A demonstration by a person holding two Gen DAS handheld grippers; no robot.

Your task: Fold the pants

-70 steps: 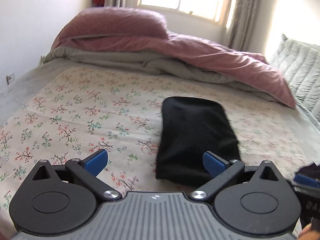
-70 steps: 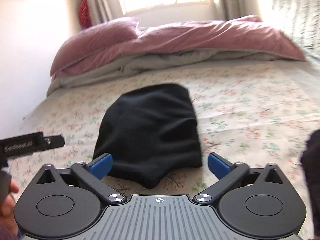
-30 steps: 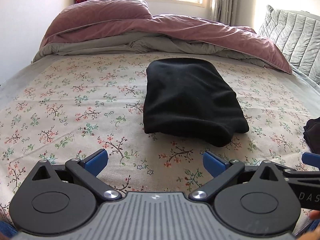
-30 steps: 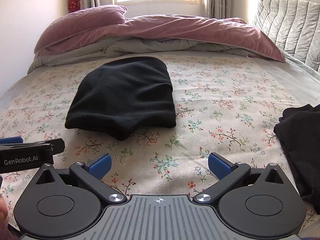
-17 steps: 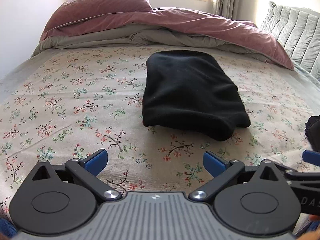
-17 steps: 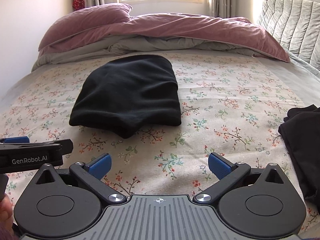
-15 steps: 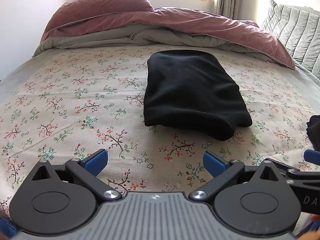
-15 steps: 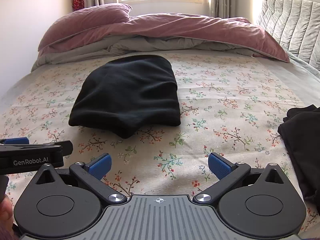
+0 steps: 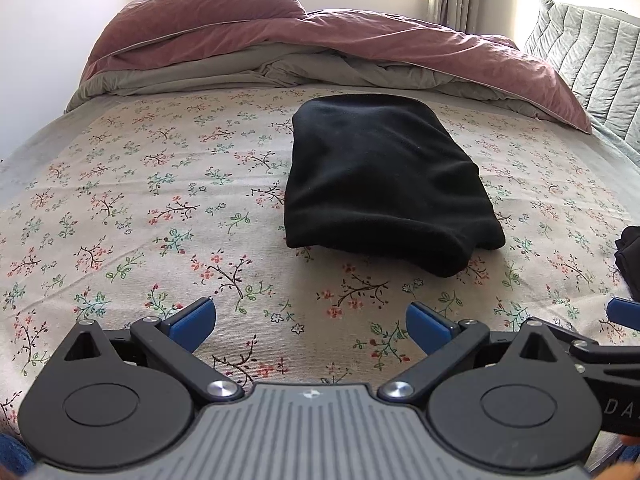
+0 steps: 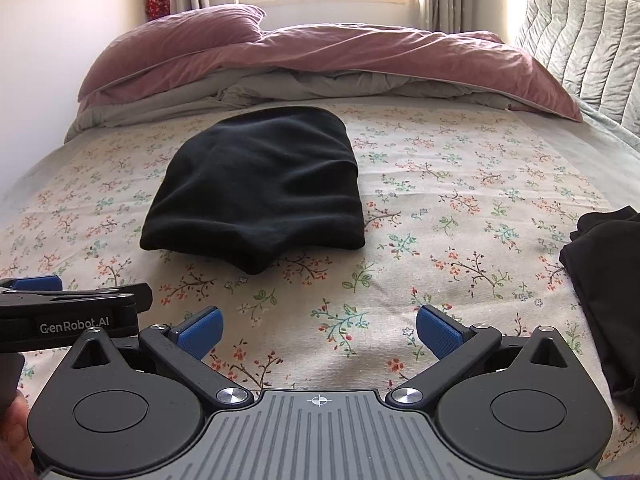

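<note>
One compact black bundle of folded pants (image 9: 384, 184) on floral bedsheet (image 9: 160, 208).

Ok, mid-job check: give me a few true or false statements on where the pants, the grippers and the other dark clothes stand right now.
1. The folded black pants lie on the floral sheet. True.
2. The left gripper is shut on the pants. False: it is open, short of them, holding nothing.
3. The right gripper is open and empty. True.
4. The dark clothes lie on top of the pants. False: they lie apart, at the right edge.
5. The pink duvet covers the pants. False: it is bunched beyond them.
</note>
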